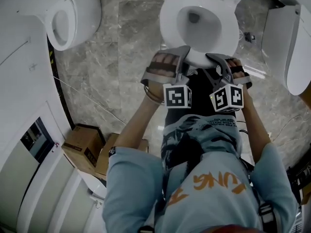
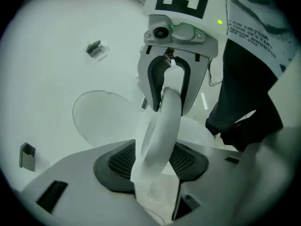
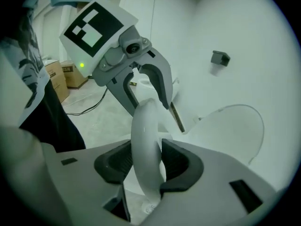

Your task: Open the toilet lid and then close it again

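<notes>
Both tools are clamped on the front rim of the white toilet lid (image 2: 164,121). The left hand-held gripper (image 2: 151,164) has its dark ribbed pads pressed on either side of the rim, left of the toilet's (image 1: 168,18) middle, and the right hand-held gripper (image 3: 146,165) pinches the same rim just beside it, right of the middle. From the head view the toilet's bowl shows open beyond the two tools, with a second white toilet (image 1: 63,13) well to its left across the marble floor (image 1: 121,57) and cardboard boxes (image 1: 82,147) left of it, nearer the person.
</notes>
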`<state>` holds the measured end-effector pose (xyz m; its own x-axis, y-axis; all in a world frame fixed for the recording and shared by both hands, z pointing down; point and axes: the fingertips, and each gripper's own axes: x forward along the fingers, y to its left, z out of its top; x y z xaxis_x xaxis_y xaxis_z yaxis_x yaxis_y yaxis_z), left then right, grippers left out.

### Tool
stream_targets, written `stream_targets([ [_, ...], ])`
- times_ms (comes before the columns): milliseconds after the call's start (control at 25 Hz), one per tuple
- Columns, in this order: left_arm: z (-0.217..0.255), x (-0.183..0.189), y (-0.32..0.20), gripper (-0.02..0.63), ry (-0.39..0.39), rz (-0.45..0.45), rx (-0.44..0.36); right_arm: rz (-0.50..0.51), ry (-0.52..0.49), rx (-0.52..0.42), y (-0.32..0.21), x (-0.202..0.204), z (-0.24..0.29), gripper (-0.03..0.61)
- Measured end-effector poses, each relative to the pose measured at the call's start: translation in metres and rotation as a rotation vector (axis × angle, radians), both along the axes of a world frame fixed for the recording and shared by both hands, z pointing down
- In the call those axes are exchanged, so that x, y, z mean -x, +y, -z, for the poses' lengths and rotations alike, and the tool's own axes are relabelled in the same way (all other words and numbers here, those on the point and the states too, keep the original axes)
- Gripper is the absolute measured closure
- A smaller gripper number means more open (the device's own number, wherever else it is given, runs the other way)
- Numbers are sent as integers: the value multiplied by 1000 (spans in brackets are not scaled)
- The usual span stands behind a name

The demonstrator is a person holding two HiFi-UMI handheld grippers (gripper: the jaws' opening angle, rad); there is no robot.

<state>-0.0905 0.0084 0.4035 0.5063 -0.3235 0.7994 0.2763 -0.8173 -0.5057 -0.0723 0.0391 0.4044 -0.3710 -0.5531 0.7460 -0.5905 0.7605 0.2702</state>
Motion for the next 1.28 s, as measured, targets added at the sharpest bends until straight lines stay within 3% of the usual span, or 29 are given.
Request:
stream_targets([
  [200, 42, -20, -28, 404, 48, 49, -28, -120, -9, -108, -31, -24, 41, 423],
  [320, 62, -33, -45, 437, 73, 84, -36, -159, -13, -145, -49, -39, 62, 436],
  [520, 90, -58, -79, 434, 111, 147, -15, -212, -28, -219, -82, -67, 94, 453],
  [1000, 132, -124, -160, 431, 136, 298, -60, -284, -103, -293, -163, -141, 138, 420],
  [1280, 146, -161, -203, 423, 121, 340, -69, -347, -84, -323, -201, -184, 158, 408],
])
